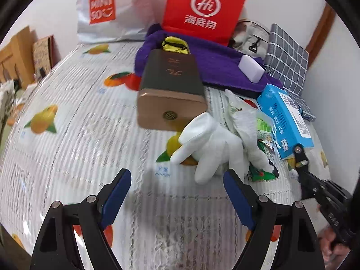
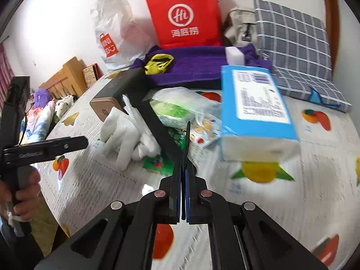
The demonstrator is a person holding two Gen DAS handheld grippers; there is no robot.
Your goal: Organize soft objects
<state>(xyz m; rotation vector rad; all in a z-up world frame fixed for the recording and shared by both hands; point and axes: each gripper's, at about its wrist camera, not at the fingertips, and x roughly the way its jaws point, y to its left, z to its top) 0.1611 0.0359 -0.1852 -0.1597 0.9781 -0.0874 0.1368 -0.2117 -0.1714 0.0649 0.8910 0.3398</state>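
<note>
Two fisheye views give us the same cluttered bed, covered by a white sheet printed with oranges and lemons (image 1: pixel 67 157). Through the left wrist camera we see the left gripper (image 1: pixel 177 193) with its blue-padded fingers spread wide and nothing between them, hovering over the sheet just short of a white fabric glove (image 1: pixel 211 148). The glove lies crumpled beside a brown and dark grey rectangular box (image 1: pixel 171 90) and touches a heap of green snack packets (image 1: pixel 261 135).

The right wrist camera shows what the left one barely catches: the right gripper (image 2: pixel 183 175) with its fingers pressed flat together, and we can make out nothing gripped in them, though blur there makes this less than certain. It points toward the packets, near a light blue tissue pack (image 2: pixel 256 110). This view also takes in a purple plush toy (image 2: pixel 41 95) and a wooden headboard (image 2: pixel 67 76) at the far left.

The left view alone gives a readable "MINISO" on the white plastic bag (image 1: pixel 108 11). The red paper bag (image 1: pixel 202 6) carries a "Hi" logo over Chinese characters in both views. In front of it a folded purple towel (image 1: pixel 220 60) bears a white sponge block (image 1: pixel 250 67) and a small yellow pouch (image 1: pixel 174 43), next to a grey checked cushion (image 2: pixel 294 49).
</note>
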